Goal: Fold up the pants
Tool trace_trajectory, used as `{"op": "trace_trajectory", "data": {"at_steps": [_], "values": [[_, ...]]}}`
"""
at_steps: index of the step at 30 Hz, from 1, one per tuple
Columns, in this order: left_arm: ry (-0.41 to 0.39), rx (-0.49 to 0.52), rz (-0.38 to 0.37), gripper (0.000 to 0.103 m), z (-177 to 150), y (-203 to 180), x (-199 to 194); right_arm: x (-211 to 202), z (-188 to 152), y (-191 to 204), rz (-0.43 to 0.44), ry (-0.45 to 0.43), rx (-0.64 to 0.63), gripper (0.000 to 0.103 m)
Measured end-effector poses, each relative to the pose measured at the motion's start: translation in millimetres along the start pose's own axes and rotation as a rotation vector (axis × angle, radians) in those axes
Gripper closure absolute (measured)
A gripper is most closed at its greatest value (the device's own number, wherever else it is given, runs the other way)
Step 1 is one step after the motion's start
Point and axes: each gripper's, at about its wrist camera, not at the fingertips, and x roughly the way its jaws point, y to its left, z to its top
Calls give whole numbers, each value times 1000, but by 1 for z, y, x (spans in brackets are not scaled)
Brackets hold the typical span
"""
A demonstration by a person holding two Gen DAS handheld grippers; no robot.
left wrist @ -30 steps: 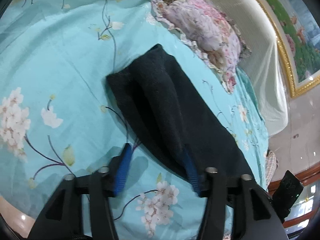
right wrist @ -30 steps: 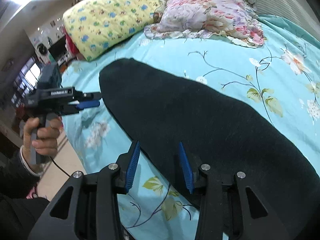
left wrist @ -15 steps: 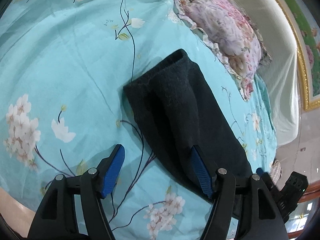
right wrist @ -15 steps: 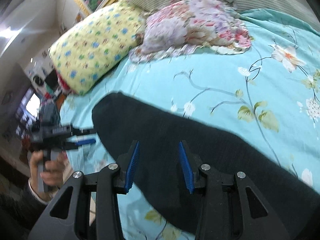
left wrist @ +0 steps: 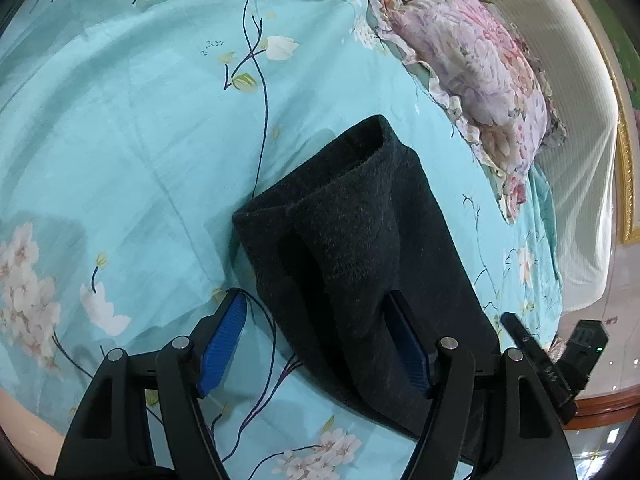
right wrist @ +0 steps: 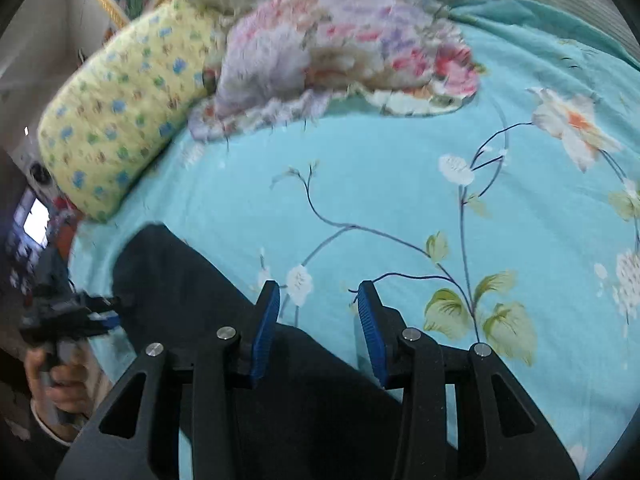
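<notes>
The black pants (left wrist: 360, 240) lie folded into a long strip on the turquoise flowered bedsheet (left wrist: 120, 140). My left gripper (left wrist: 316, 344) is open and empty at the near end of the strip, its right finger over the cloth and its left finger over bare sheet. In the right wrist view the pants (right wrist: 192, 304) run from lower middle to the left. My right gripper (right wrist: 318, 328) is open and empty above the strip's far edge. The left gripper (right wrist: 96, 316) shows there at the left, held in a hand.
A pink flowered pillow (left wrist: 480, 80) lies beyond the pants by the padded headboard (left wrist: 580, 160). A yellow patterned pillow (right wrist: 120, 120) lies beside it. The right gripper's body (left wrist: 552, 364) shows at the bed's edge in the left wrist view.
My left gripper has opened wider and pulled back from the pants' end. My right gripper has moved across the strip toward its far edge, still open.
</notes>
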Motion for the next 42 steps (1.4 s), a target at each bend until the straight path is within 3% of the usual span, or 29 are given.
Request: {"op": "trace_trajectory", "data": {"at_steps": [8,11,13,17,19,21,23,27,29,34,42], "values": [[-24,43,-7,33,1,-3,4,40,-17,36,-7,175,-210,61],[-40,76,0,34,2,-7,7,45,-22,40,-2,190,-248,61],[-55,97,9,39,2,-9,8,48,-19,36,30,209,-232,60],[-84,132,27,67,3,-11,10,52,-16,37,53,253,-273,63],[-84,143,2,78,4,-10,10,52,-14,37,80,263,-270,76],[-101,156,-43,86,1,-9,2,47,-16,37,68,241,-276,85],[-144,185,-105,87,-4,-10,-15,40,-16,37,57,207,-256,88],[-238,258,-228,87,-14,-14,-56,5,-6,49,-25,39,-278,90],[-269,294,-255,87,-16,-14,-68,-10,-1,59,-80,-36,-310,91],[-265,292,-245,87,-9,-1,-59,-5,0,76,-142,-100,-350,91],[-197,312,-122,85,2,15,-12,41,-12,70,-194,-62,-297,92]]}}
